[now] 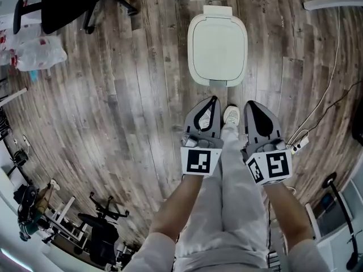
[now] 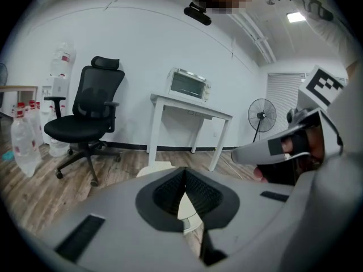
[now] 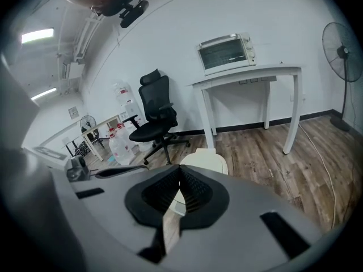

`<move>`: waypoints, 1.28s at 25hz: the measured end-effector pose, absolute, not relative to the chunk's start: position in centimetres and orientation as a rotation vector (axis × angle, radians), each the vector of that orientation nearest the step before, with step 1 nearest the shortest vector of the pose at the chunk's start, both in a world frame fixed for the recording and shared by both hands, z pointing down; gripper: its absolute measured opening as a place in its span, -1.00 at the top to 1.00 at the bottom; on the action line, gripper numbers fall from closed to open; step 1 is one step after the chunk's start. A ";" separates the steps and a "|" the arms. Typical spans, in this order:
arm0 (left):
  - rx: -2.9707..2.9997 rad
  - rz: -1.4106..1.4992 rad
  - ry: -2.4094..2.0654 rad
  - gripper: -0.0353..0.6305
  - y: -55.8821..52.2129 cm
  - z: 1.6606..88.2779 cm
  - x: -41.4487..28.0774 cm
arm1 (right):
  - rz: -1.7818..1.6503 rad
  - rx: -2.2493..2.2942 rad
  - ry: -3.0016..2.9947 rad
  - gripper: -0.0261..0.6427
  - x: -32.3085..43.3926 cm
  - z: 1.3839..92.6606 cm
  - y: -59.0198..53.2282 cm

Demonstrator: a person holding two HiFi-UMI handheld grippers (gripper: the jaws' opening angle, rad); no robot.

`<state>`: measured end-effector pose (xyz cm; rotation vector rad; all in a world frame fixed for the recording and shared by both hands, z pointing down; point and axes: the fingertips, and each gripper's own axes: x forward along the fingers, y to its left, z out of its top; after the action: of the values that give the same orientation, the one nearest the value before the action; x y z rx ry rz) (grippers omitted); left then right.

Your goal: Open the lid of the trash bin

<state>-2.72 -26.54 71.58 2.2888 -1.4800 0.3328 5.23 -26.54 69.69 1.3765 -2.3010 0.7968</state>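
Observation:
The trash bin (image 1: 217,49) stands on the wood floor ahead of me, its cream lid down flat, a small pedal (image 1: 218,84) at its near foot. My left gripper (image 1: 212,101) and right gripper (image 1: 250,104) hang side by side just short of the bin, both shut and holding nothing. A white shoe (image 1: 231,116) rests between them, close behind the pedal. In the left gripper view the bin (image 2: 154,168) peeks over the closed left gripper (image 2: 184,173). In the right gripper view the lid (image 3: 207,162) sits just beyond the closed right gripper (image 3: 180,171).
A black office chair (image 1: 74,4) and a plastic bag (image 1: 37,52) are at the far left. A cable (image 1: 326,101) and a power strip (image 1: 300,143) lie at the right. A white table (image 3: 249,75) with a toaster oven (image 3: 227,52) and a fan (image 3: 343,44) stand behind the bin.

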 end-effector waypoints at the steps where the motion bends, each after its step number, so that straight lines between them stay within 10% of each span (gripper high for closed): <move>1: 2.288 0.335 -1.476 0.90 -26.6 72.6 -2.4 | 0.797 1.371 -2.300 0.88 5.3 70.5 -26.4; 32: 2.052 0.580 -1.400 0.90 -27.0 90.1 0.3 | 0.923 1.340 -2.233 0.88 4.7 81.7 -25.6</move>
<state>0.32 -26.96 90.07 2.0518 -1.3999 0.5802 4.75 -25.60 81.74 1.3395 -2.2326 0.9229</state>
